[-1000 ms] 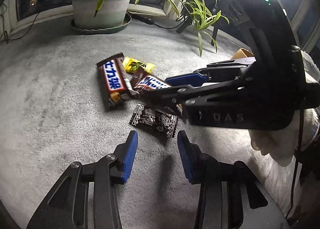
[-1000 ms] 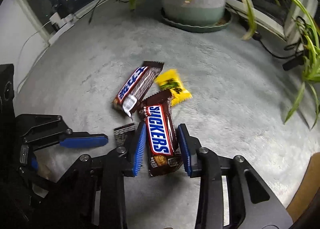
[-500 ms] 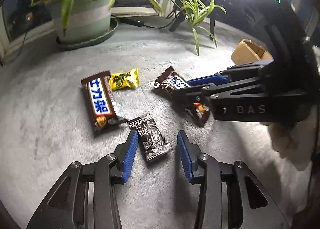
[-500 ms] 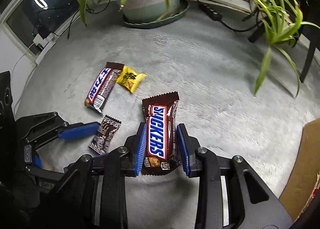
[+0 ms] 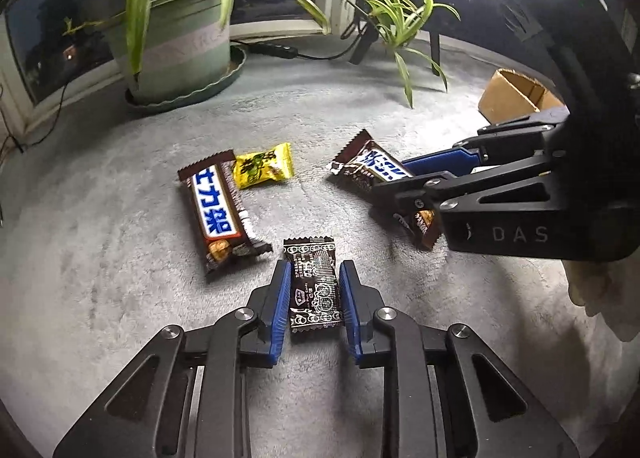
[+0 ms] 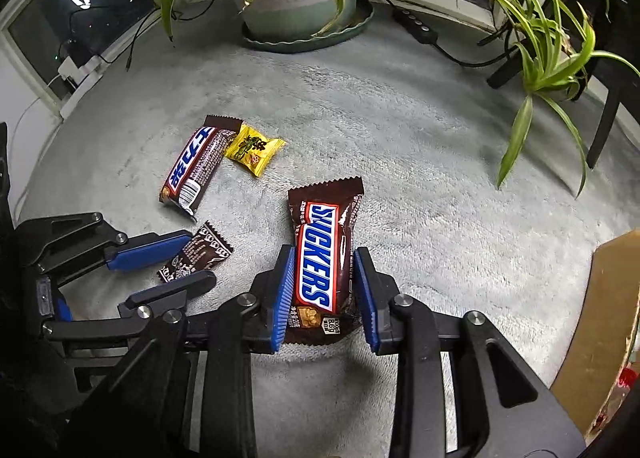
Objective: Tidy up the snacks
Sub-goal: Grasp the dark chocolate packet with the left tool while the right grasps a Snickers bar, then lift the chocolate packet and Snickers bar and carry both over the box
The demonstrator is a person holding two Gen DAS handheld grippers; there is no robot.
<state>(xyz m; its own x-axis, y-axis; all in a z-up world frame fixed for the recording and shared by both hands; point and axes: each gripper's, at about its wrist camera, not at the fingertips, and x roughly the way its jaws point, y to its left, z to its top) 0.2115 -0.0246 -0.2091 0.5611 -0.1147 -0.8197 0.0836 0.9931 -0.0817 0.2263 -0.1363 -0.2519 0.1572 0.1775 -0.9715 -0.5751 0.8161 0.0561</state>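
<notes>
Nearest, a small black printed snack packet (image 5: 316,285) is clamped between the blue pads of the left gripper (image 5: 313,290), whose jaws are drawn in tight on its sides while it lies on the grey plush carpet (image 5: 100,266). Beside it, a brown Snickers bar (image 6: 325,258) is gripped across its lower half by the right gripper (image 6: 323,290), jaws narrowly parted to the bar's width. Farther out, a second brown bar with blue Chinese lettering (image 5: 218,210) is seen touching a yellow wrapped candy (image 5: 263,165). Beyond, a potted spider plant in a green pot (image 5: 176,42) stands by the window. An open cardboard box (image 5: 516,94) is shown whole only from the left wrist; only its edge appears at the right wrist's frame border.
</notes>
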